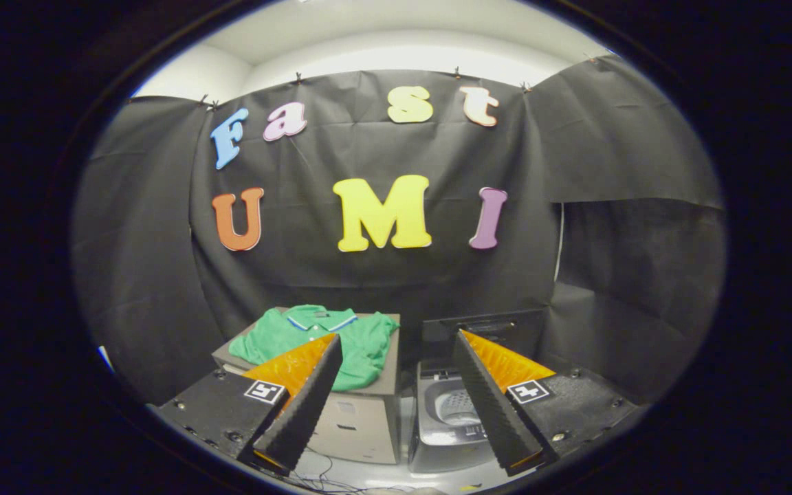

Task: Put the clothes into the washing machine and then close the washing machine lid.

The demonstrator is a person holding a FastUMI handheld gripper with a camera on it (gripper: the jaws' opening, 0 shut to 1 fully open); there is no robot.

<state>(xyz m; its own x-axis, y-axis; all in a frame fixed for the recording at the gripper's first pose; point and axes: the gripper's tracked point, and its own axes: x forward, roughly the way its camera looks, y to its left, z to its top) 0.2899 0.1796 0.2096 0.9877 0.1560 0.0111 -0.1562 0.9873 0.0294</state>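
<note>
One green polo shirt (324, 337) is lying folded on one grey box (361, 412), beyond the left finger. The gripper (396, 399) is hovering well short of it, jaws spread and empty. One washing machine (454, 419) is standing right of the box, lid (485, 330) raised. Judging by this, the pick-up is not yet begun; the next move calls for advancing left onto the shirt.

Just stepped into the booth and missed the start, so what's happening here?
A handheld pair of tongs is open and holds nothing, its fingers spread wide. Beyond the left finger, a green polo shirt lies draped over a box, untouched. Beside the box, beyond the right finger, stands a small washing machine with its lid raised and the drum visible. No clothes appear to be inside yet.
</note>
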